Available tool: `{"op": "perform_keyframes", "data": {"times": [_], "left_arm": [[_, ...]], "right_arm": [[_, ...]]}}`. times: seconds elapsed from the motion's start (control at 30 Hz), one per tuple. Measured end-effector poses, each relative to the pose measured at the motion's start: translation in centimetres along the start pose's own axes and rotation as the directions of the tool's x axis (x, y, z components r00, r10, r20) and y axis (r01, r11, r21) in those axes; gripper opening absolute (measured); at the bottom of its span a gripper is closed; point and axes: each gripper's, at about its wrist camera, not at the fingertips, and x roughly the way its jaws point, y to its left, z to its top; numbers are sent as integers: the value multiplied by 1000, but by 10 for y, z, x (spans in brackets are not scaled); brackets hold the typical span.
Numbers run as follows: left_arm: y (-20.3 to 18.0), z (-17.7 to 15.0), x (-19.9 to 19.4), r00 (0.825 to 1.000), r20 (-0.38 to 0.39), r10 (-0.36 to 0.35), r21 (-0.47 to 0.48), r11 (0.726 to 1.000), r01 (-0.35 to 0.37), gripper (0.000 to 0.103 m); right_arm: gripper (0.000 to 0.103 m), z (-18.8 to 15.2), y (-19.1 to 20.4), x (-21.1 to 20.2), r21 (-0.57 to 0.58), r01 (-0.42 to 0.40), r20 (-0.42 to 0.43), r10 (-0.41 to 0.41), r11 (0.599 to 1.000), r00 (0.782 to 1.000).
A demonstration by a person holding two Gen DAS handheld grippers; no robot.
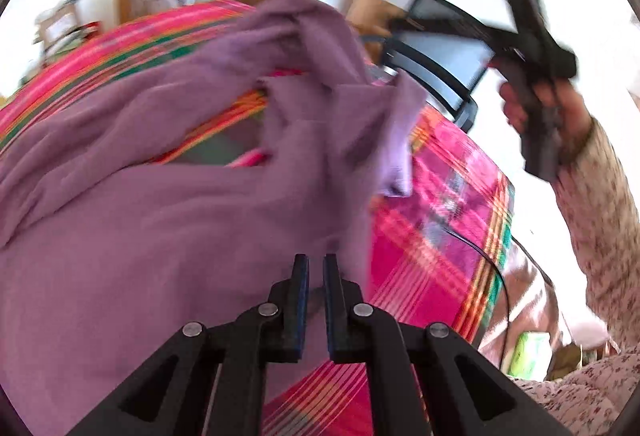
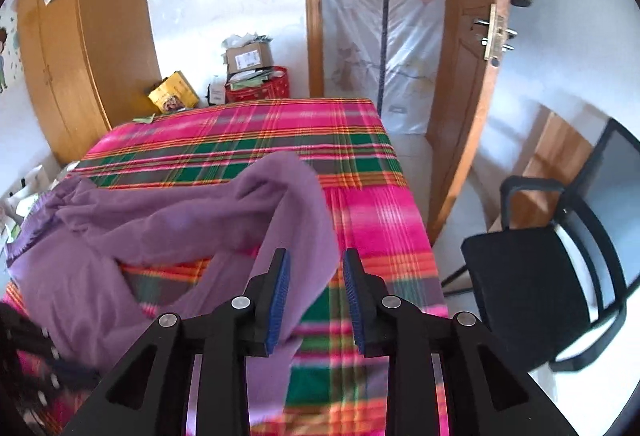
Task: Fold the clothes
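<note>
Left wrist view: the left gripper (image 1: 316, 268), fingers nearly closed, pinches the crumpled purple cotton garment (image 1: 160, 196) on the pink plaid-covered bed (image 1: 440, 196).

Right wrist view: the right gripper (image 2: 316, 276), fingers apart and gripping nothing, has a fold of the garment (image 2: 168, 220) lying loose between them.

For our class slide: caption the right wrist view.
Open right gripper above purple garment lying rumpled on pink plaid bedspread.
</note>
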Motion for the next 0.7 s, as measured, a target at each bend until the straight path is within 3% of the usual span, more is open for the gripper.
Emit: {"op": "perform_keyframes", "data": {"times": [0.17,0.33,0.43,0.6,0.7], "left_arm": [[44,-22,-29,996,37,75,-110,991,-71,8],[90,-67,-78,979,77,188,-272,949,-160,8],[130,-89,-102,952,74,297,-418,876,-241,9],[191,-130,-137,886,9,464,-627,692,-357,13],[218,-152,-153,845,-42,533,-699,589,-406,13]], "right_arm": [[28,-34,26,-34,37,-68,43,66,997,997],[29,-60,83,-41,-46,-180,34,182,983,983],[28,-74,132,-29,-174,-234,-22,234,956,972],[29,-99,196,-11,-333,-327,-104,310,884,945],[29,-109,217,-6,-395,-361,-130,338,845,932]]}}
